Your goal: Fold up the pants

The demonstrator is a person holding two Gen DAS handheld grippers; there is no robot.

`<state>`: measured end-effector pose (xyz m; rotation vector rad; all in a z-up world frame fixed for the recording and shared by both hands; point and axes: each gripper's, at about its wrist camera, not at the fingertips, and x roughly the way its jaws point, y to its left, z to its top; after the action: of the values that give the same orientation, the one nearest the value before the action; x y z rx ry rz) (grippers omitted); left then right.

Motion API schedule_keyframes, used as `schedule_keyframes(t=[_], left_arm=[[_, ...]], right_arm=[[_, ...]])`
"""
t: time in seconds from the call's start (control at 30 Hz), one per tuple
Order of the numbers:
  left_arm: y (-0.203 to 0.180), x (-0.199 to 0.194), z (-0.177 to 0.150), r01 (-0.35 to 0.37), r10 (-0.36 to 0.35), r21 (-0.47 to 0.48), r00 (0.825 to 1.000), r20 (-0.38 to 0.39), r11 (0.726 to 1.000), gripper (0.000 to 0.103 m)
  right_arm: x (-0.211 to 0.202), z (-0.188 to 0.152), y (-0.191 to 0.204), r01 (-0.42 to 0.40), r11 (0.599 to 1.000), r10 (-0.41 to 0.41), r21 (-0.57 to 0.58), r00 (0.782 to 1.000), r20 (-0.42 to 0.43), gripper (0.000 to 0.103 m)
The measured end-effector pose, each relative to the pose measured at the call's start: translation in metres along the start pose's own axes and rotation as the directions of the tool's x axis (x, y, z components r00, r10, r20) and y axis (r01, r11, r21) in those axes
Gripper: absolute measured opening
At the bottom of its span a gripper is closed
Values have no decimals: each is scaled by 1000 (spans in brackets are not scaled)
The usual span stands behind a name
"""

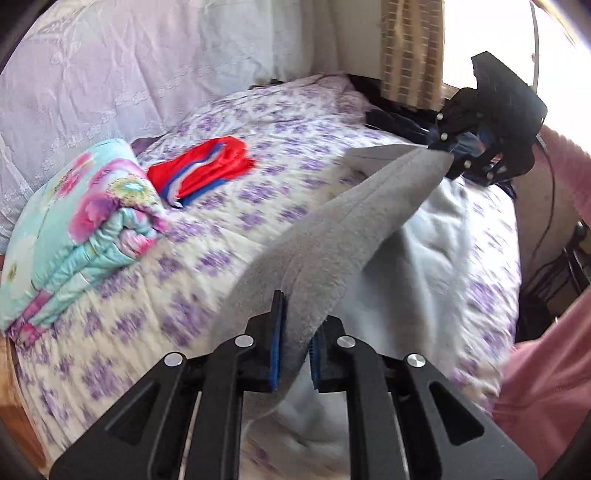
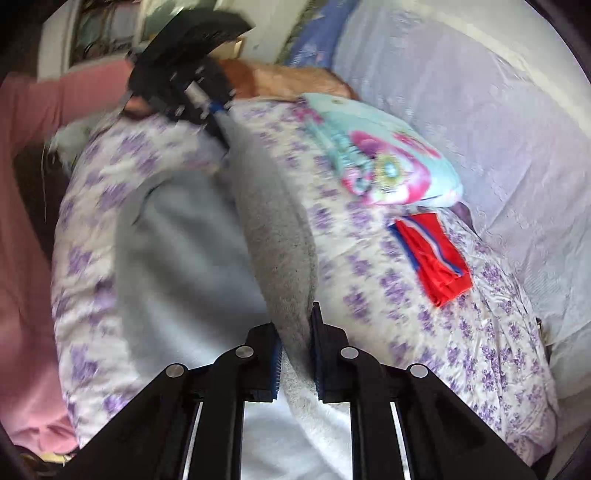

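While the grey fleece pants (image 1: 325,236) hang stretched as a taut band above the bed (image 1: 155,280), the left gripper (image 1: 297,354) and right gripper (image 2: 297,354) each clamp one end, apparently to carry a fold over, soft pile against the purple-flowered quilt.

Daylight floods in from about one o'clock in the left wrist view, where the bright window (image 1: 491,33) is blown out to white glare. Elsewhere the light is soft and even, with faint shadows. Motion blur smears the white bedspread with purple flowers (image 1: 155,295), most strongly toward six and nine o'clock in the right wrist view (image 2: 92,258). The black gripper linkages at the bottom stay sharp. Fisheye distortion bends straight lines at the edges, and dark vignetting rings every corner.
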<state>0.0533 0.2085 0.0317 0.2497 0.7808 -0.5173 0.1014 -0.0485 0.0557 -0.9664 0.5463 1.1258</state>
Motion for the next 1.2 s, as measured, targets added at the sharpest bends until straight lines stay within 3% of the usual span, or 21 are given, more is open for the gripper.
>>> schedule_keyframes(t=[0.17,0.23,0.37,0.4,0.43,0.47,0.5,0.57,0.63,0.73,0.9,1.0,1.1,1.2], left_arm=[[-57,15,-62,44,-42,22,997,-68,999,11],[-65,34,-84,37,-38,-10,993,-107,999,12],[-71,37,-99,-11,8,-51,997,-73,999,15],[-72,33,-96,-19,15,-63,997,-77,998,16],[-75,28,-94,-30,26,-61,996,-81,998,18],[-79,21,-90,-47,42,-46,995,-85,998,33],[-86,16,-88,-58,56,-30,995,-79,998,64],[-97,-9,-76,-138,138,-1,990,17,990,99],[-106,-28,-63,-148,147,1,983,108,989,98],[-108,-24,-42,-194,203,-76,969,140,978,98],[-90,50,-26,-302,304,-293,952,-39,907,98],[-77,87,-31,-280,260,-406,960,-105,870,98],[-79,103,-35,-339,316,-415,940,-125,844,98],[-87,111,-37,-381,356,-382,924,-136,842,98]], right_arm=[[29,-44,86,-19,997,14,-68,997,-72,14],[48,-59,102,-25,999,21,-39,995,-93,14],[63,-74,113,31,1000,-31,3,998,-50,17],[61,-72,112,46,999,-45,17,998,-52,21],[58,-71,111,51,998,-49,31,997,-57,40],[52,-69,108,57,997,-54,56,997,-59,52],[44,-68,107,57,995,-53,88,998,-40,65],[21,-69,95,9,983,-17,181,999,41,65],[-1,-69,74,25,953,-59,302,993,104,72],[-20,-72,36,37,858,-135,512,979,155,78],[-17,-85,-10,111,646,-227,755,973,51,88],[-5,-88,-32,136,574,-231,807,973,0,88],[5,-95,-56,146,489,-222,860,974,-39,88],[15,-101,-76,128,388,-172,913,983,-65,88]])
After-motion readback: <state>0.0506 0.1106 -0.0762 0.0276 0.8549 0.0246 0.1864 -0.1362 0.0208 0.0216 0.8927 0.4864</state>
